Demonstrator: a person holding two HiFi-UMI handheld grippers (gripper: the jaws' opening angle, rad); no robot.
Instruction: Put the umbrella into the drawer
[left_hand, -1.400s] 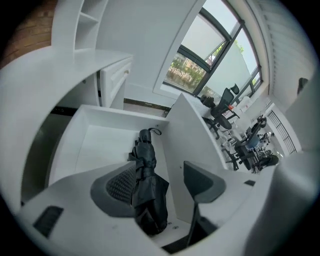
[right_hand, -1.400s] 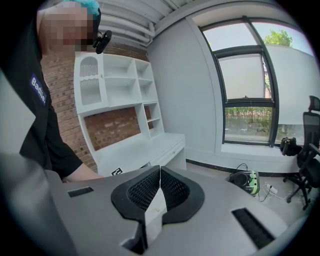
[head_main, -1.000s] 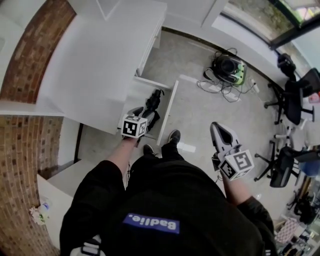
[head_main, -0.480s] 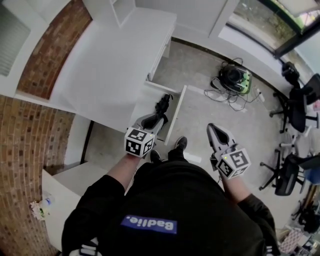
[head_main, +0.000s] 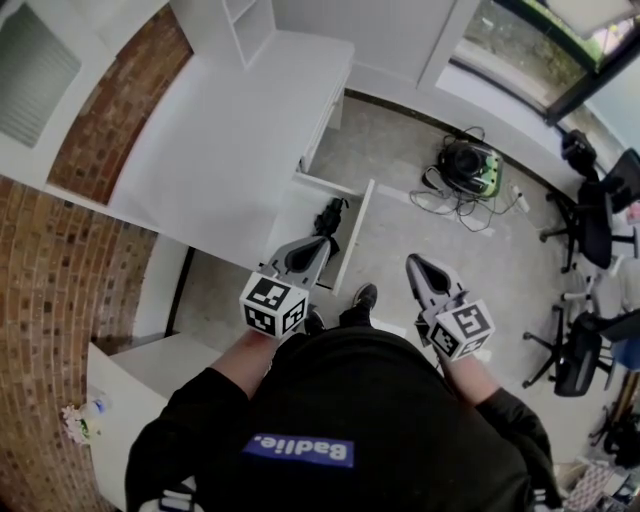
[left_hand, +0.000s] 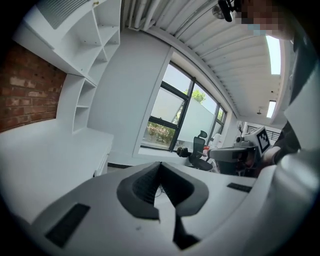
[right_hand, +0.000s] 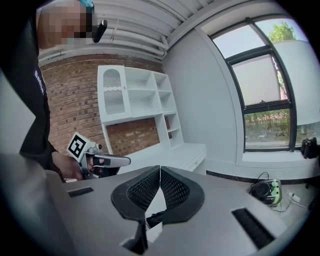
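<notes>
The black folded umbrella (head_main: 330, 215) lies inside the open white drawer (head_main: 358, 225) under the desk. My left gripper (head_main: 322, 243) hangs above the drawer's near end, clear of the umbrella, with its jaws shut and nothing between them (left_hand: 160, 164). My right gripper (head_main: 413, 262) is over the floor to the right of the drawer. Its jaws are also shut and hold nothing (right_hand: 160, 167). Each gripper shows in the other's view: the left one (right_hand: 100, 161) in front of the brick wall, the right one (left_hand: 235, 152) at the right side.
The white desk top (head_main: 230, 130) with a shelf unit (head_main: 245, 20) fills the upper left, with a brick wall (head_main: 60, 330) beside it. On the floor lie a green-and-black device with cables (head_main: 465, 160). Office chairs (head_main: 590, 200) stand at the right. A shoe (head_main: 365, 295) is near the drawer front.
My left gripper has risen up and back from the drawer, leaving the umbrella lying inside it. The right gripper has drifted slightly left.
</notes>
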